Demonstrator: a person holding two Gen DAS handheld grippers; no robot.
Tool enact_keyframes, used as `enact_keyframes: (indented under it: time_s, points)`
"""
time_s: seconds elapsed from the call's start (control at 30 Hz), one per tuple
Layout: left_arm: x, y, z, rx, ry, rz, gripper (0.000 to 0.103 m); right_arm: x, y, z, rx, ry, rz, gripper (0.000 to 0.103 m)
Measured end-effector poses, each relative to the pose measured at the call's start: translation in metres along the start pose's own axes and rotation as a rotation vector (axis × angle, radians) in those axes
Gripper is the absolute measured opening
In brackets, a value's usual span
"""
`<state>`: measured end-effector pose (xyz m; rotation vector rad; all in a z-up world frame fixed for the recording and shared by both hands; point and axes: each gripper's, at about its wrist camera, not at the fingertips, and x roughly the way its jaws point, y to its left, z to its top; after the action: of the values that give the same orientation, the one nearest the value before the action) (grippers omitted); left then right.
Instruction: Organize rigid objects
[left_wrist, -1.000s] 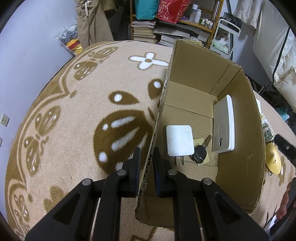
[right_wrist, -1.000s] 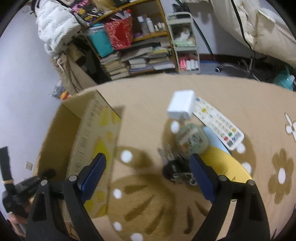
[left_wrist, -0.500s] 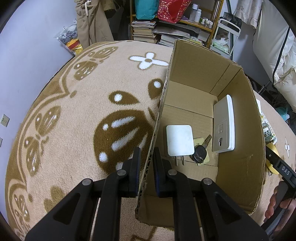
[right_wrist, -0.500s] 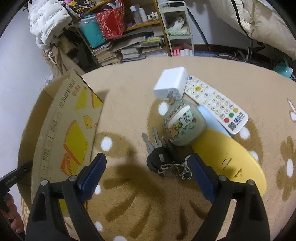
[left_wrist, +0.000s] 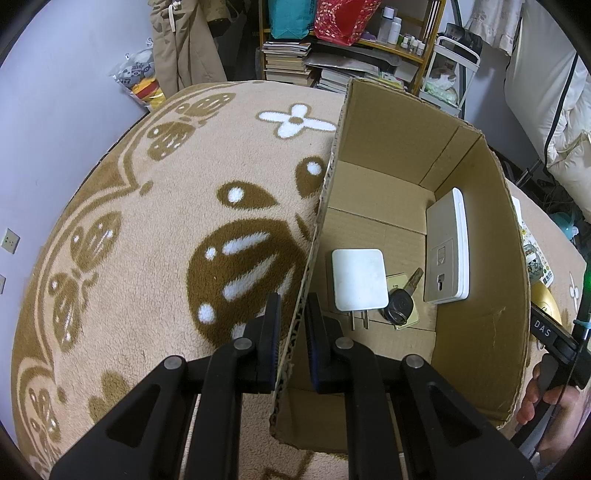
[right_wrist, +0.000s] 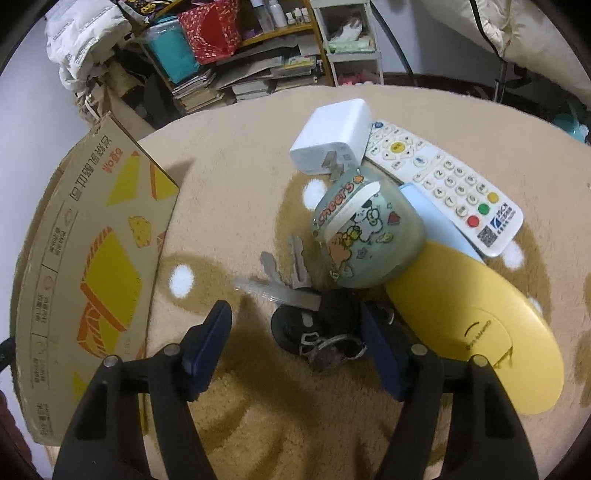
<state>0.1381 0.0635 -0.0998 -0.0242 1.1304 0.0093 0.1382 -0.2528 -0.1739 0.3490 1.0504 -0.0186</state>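
while the left hand-held gripper (left_wrist: 291, 325) stands pinched on the near wall of the cardboard box (left_wrist: 480, 229), holding it steady on the patterned rug (left_wrist: 147, 240), the right hand-held gripper (right_wrist: 295, 332) hangs low over a bunch of keys (right_wrist: 295, 295) with its jaws closing; the black fob and ring lie between the blue pads, which do not yet appear to press on them. the step in hand is judged to be the pick-up of the keys for transfer into the box. already inside the box are a white charger (left_wrist: 360, 280), a single car key (left_wrist: 400, 304) lying on a small yellow card, and a flat white device (left_wrist: 447, 251) leaning at the far wall. the next move calls for the pads to meet on the fob rather than on the loose blades, which would swing, followed by a clean lift clear of the rug pile. obstructions noted: a cartoon-printed cup (right_wrist: 365, 236) lies on its side touching the keys at the far side, and a yellow oval case (right_wrist: 476, 332) lies just beside the right pad; either may be nudged during closure. further out are a second white charger (right_wrist: 332, 142) and a white remote control (right_wrist: 443, 184), not in the way. the box's printed outer wall is near on the left, so the carry is short.
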Motion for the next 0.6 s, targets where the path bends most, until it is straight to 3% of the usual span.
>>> enact_keyframes:
  time_s: [0.07, 0.1, 0.13, 0.17, 0.37, 0.6]
  points:
    - [0.000, 0.000, 0.000, 0.000, 0.000, 0.001, 0.012, 0.002, 0.002, 0.000, -0.002, -0.005, 0.002, 0.074]
    - [0.000, 0.000, -0.001, 0.000, -0.001, 0.001, 0.012, 0.002, 0.003, 0.000, -0.009, -0.003, -0.001, 0.060]
    - [0.000, -0.001, -0.001, 0.001, 0.000, 0.001, 0.012, 0.004, 0.004, 0.000, -0.021, 0.004, -0.004, 0.053]
    - [0.000, 0.000, 0.000, -0.001, 0.000, 0.002, 0.012, 0.010, 0.003, -0.001, -0.019, 0.039, 0.000, 0.052]
    - [0.001, 0.001, -0.001, -0.005, 0.002, -0.004, 0.012, 0.009, 0.003, -0.007, -0.033, 0.013, -0.004, 0.050]
    - [0.001, 0.001, 0.000, -0.004, 0.003, -0.002, 0.012, 0.000, 0.008, -0.013, -0.029, -0.022, -0.029, 0.041]
